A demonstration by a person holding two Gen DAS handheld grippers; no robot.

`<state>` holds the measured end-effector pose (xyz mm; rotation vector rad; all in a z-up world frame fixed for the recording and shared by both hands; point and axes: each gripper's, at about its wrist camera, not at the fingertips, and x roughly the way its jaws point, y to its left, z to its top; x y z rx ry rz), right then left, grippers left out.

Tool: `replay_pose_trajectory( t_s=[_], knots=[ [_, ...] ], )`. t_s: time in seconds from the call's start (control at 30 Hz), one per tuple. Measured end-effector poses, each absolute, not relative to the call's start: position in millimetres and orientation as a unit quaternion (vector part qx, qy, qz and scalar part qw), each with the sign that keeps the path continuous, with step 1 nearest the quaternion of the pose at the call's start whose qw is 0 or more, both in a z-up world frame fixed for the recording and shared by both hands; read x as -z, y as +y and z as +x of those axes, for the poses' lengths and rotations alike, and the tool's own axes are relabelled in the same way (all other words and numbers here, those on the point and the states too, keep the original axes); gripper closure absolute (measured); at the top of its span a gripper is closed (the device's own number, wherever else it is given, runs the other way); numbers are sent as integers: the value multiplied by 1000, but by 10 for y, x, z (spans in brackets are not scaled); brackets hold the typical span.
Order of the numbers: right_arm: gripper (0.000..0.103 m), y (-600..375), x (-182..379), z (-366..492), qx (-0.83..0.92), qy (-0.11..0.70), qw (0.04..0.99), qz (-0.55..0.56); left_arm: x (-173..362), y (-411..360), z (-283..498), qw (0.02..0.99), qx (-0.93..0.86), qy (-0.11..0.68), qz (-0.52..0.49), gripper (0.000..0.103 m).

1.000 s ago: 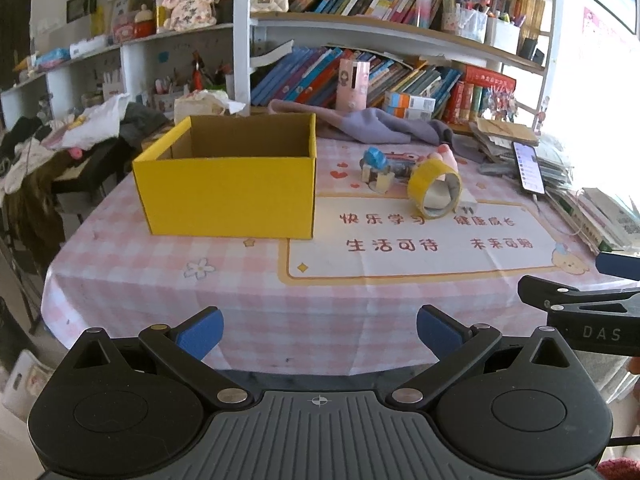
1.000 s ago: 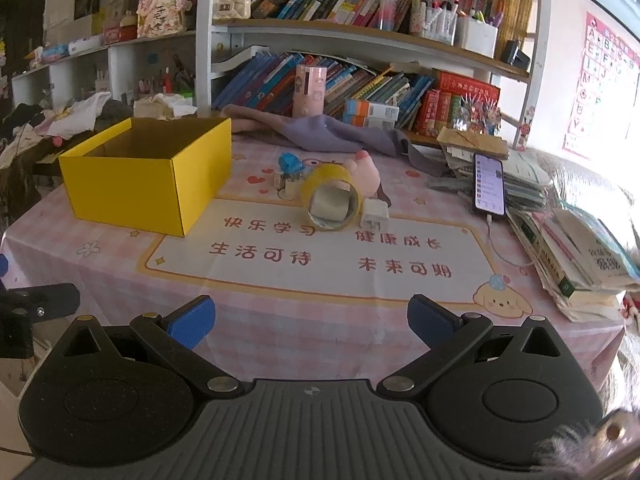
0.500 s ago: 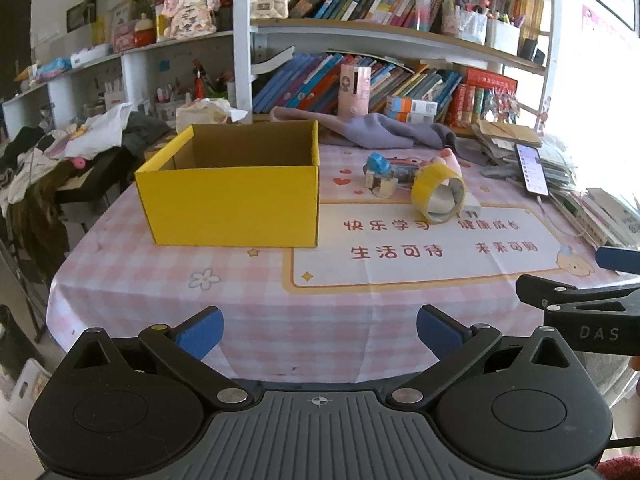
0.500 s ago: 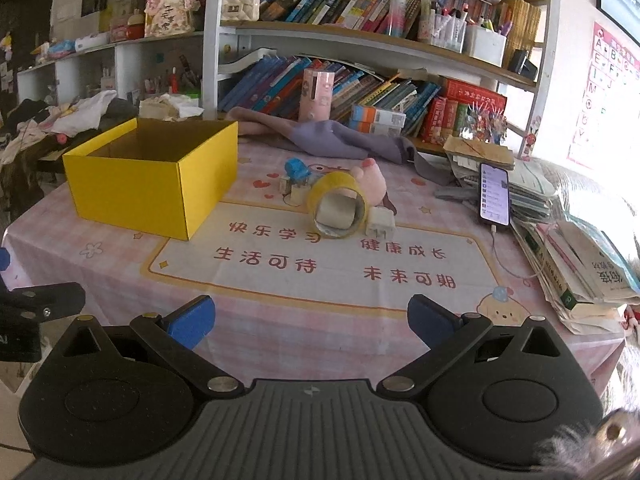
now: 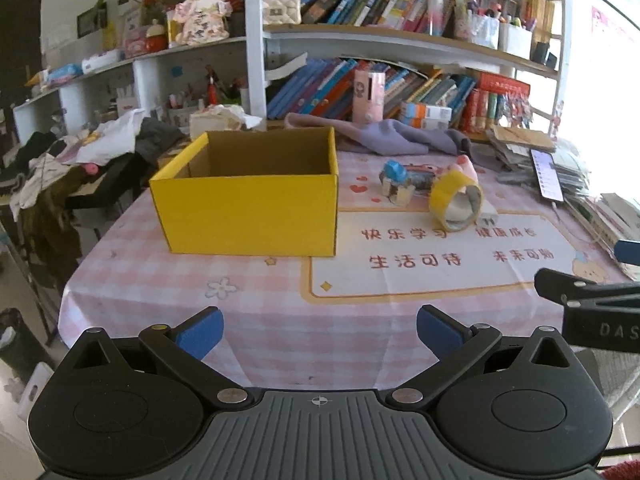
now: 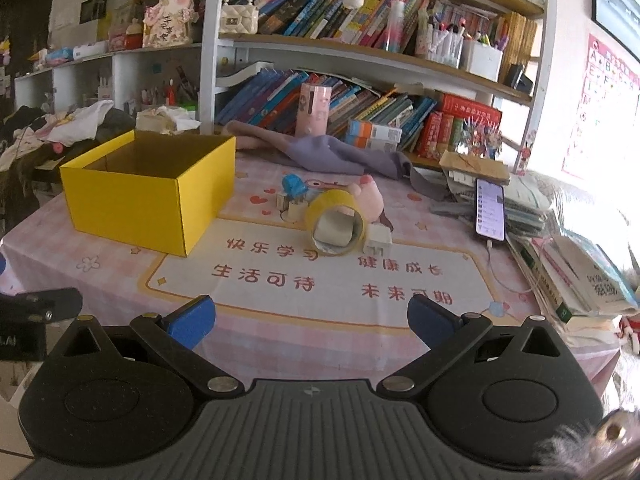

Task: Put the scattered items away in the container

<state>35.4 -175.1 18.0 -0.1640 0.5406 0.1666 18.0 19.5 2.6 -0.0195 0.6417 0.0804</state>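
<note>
An open yellow cardboard box [image 5: 248, 204] [image 6: 148, 196] stands on the pink checked table. To its right lie a yellow tape roll [image 5: 456, 200] [image 6: 336, 224], a small blue-and-white toy [image 5: 396, 180] [image 6: 294, 192], a pink soft toy [image 6: 370, 200] and a white plug [image 6: 378, 240]. My left gripper [image 5: 320, 332] is open and empty at the table's near edge, in front of the box. My right gripper [image 6: 310, 320] is open and empty, in front of the tape roll. Each gripper's side shows in the other's view.
A purple cloth [image 6: 332, 152] lies behind the items. A phone [image 6: 490, 210] rests on stacked books and papers [image 6: 576, 268] at the right. Bookshelves [image 6: 360, 60] stand behind the table. Clothes [image 5: 100, 144] pile up at the left.
Both grippers have drawn slightly nearer the table and risen a little; the box and items appear lower and closer. Nothing on the table has moved.
</note>
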Motion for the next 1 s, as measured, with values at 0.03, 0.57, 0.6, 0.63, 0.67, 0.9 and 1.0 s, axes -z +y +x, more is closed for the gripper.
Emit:
replay_pose_trajectory(
  t_s=[0.03,0.57,0.6,0.63,0.67,0.9,1.0],
  knots=[
    [0,-1739,-186,354,-83,267,956,-83,-44,202,168,950,-45,310,-9,0],
    [0,-1753,-198,402,-91,265,954,-105,-128,269,149,958,-59,280,-21,0],
    [0,-1775,-197,408,-91,267,954,-100,-118,259,161,958,-55,282,-21,0],
    [0,-1797,-192,408,-92,268,954,-96,-107,246,172,957,-50,283,-22,0],
    [0,-1821,-185,415,-93,269,954,-92,-96,230,183,957,-46,286,-21,0],
    [0,-1894,-130,511,-97,275,954,-69,-70,162,248,957,-40,286,-2,0],
    [0,-1896,-118,578,-97,276,954,-68,-61,150,302,956,-42,290,1,0]
  ],
)
